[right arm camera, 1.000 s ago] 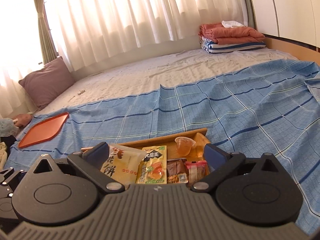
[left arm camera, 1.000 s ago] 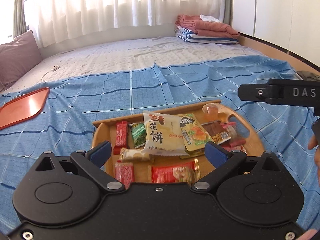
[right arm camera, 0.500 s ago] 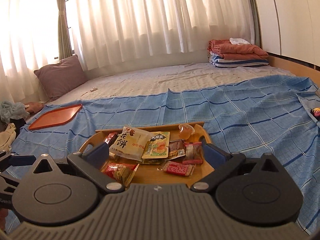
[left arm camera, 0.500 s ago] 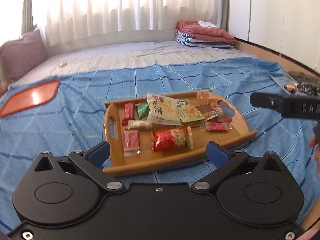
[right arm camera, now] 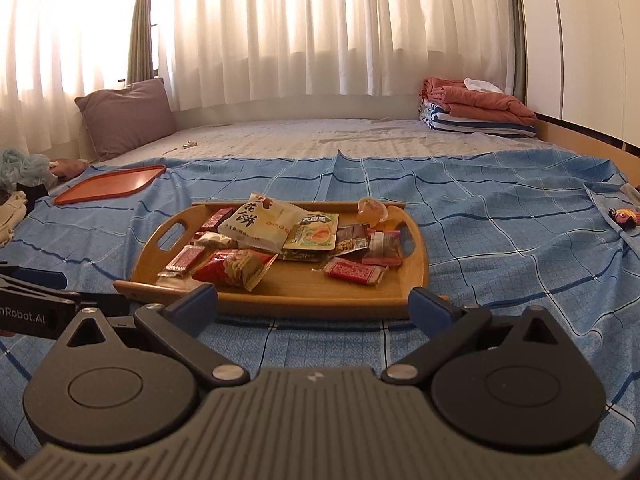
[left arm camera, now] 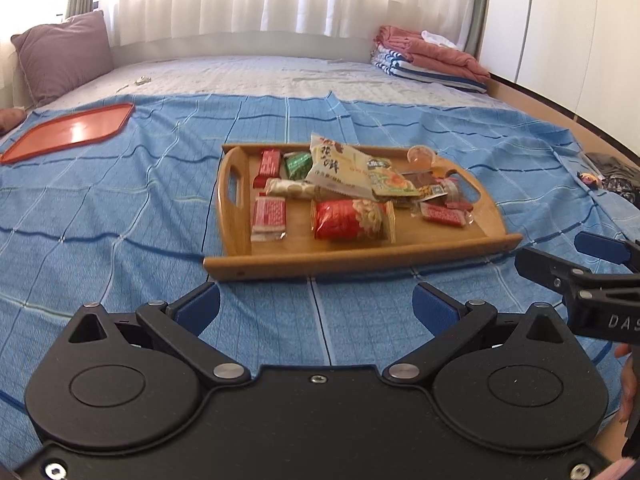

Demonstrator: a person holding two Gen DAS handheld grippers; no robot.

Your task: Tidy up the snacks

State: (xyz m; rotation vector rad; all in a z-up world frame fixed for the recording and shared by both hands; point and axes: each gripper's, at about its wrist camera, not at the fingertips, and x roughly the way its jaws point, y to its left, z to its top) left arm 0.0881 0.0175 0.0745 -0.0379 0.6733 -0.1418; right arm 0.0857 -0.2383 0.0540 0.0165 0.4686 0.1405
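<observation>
A wooden tray [left arm camera: 360, 258] [right arm camera: 304, 300] with handle cut-outs lies on the blue checked bedspread, holding several snack packets. Among them are a big cream packet [left arm camera: 340, 168] [right arm camera: 260, 222], a red packet [left arm camera: 350, 220] [right arm camera: 234, 266], a green packet [left arm camera: 298, 164], small red bars [left arm camera: 268, 212] [right arm camera: 354, 271] and a jelly cup [left arm camera: 421, 157] [right arm camera: 372, 209]. My left gripper [left arm camera: 316, 306] hovers open just in front of the tray's near edge, with nothing between its blue pads. My right gripper [right arm camera: 312, 302] is open too, low at the tray's near rim; its fingers [left arm camera: 560, 272] show at the right of the left wrist view.
An orange-red tray [left arm camera: 70, 132] [right arm camera: 112, 184] lies empty at the far left on the bedspread. A purple pillow [right arm camera: 126, 116] and folded blankets [right arm camera: 476, 112] sit at the back by the curtains. Small items [right arm camera: 622, 216] lie at the right edge, clothes [right arm camera: 16, 200] at the left.
Both grippers have pulled back toward me from over the tray, so the whole tray now shows ahead of the fingers. The snacks have not moved.
</observation>
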